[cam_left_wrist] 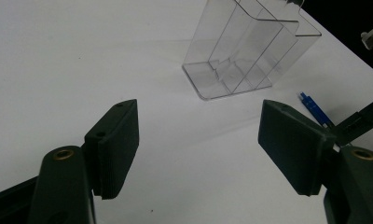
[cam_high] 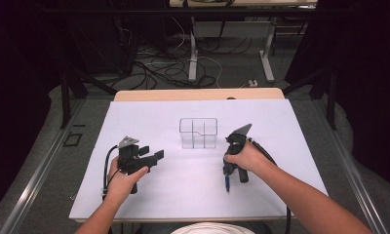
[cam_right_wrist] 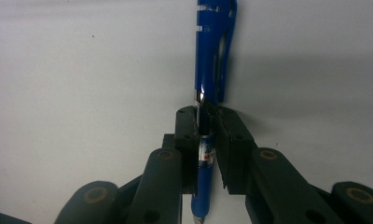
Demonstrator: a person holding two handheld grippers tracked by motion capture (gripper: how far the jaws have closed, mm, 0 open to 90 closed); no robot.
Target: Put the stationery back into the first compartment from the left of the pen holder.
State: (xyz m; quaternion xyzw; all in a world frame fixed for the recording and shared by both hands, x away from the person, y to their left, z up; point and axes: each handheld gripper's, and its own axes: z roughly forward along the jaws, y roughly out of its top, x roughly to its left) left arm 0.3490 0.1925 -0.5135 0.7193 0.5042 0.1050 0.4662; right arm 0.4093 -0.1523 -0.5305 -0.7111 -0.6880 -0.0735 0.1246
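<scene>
Right gripper (cam_right_wrist: pixel 207 140) jaws clamped on a blue pen (cam_right_wrist: pixel 212 56), gripped partway along the barrel, clip end running out ahead of the jaws, the other end trailing back between the links. Pen lying low over the white bench (cam_right_wrist: pixel 82 60), most likely resting on it or barely clear; cannot tell which. In the high view, right gripper (cam_high: pixel 228 178) pointed back toward the person, pen (cam_high: pixel 227 184) jutting from the jaw tips.

Left gripper (cam_left_wrist: pixel 198 144) jaws wide apart, nothing between them, only bare bench below. Out ahead of those jaws and a little to the right, a clear plastic organiser (cam_left_wrist: pixel 250 51); farther right, the blue pen tip (cam_left_wrist: pixel 310 103).

Step in hand, by judgement: grasp of the pen just secured, lift not yet begun. Next move likely calls for raising the pen, swinging it upright and lowering it end-first into one compartment.

Organiser (cam_high: pixel 198 132) standing upright near mid-bench, well apart from both grippers, split into several compartments, all apparently empty.
</scene>
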